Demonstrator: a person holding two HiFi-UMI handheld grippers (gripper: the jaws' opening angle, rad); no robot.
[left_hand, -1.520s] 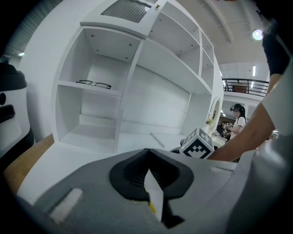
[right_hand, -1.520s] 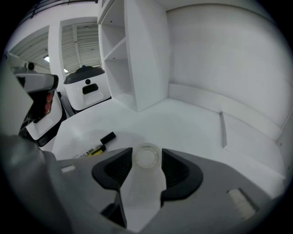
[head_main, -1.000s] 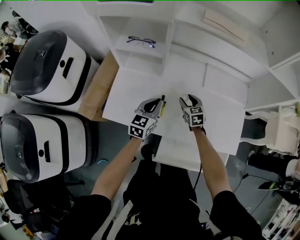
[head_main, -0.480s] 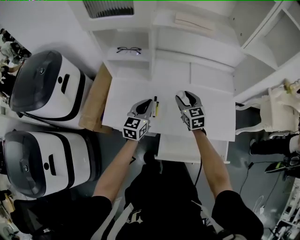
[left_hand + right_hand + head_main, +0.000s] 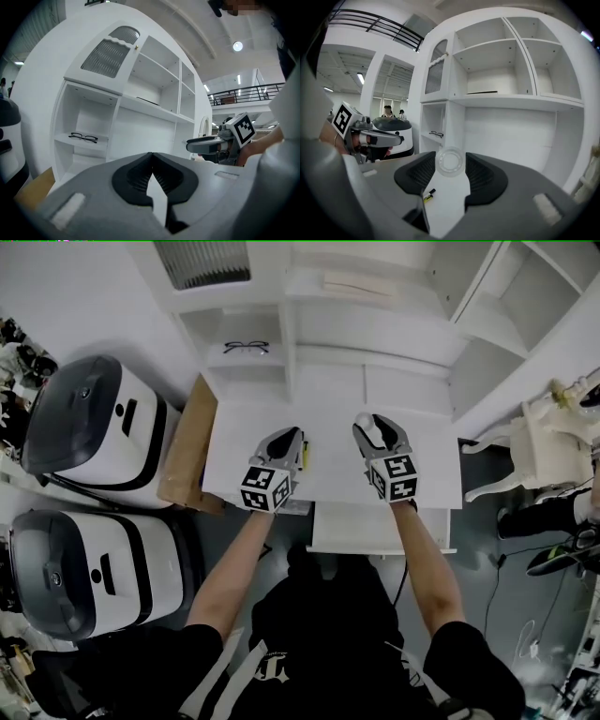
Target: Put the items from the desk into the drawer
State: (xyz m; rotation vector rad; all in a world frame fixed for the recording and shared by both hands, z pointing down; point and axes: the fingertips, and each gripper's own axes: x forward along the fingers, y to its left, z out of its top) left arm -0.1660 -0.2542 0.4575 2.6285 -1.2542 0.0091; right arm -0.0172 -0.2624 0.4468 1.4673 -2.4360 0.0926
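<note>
The right gripper point(image 5: 377, 429) pinched a clear round plastic ring point(image 5: 450, 161) above the white desk point(image 5: 431, 474). The white drawer point(image 5: 375, 532) looked pulled out below that hand, nearer the person. The left gripper point(image 5: 289, 442) was pressed together, empty. A yellow-black marker point(image 5: 429, 193) lay on the desk.

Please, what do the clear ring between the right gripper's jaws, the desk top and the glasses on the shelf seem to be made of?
The clear ring: probably transparent plastic, glossy; white shows through it and its rim glints. The desk top: painted or laminated board, smooth white, no grain visible. The glasses: thin dark frame, metal or plastic; too small to tell.
</note>
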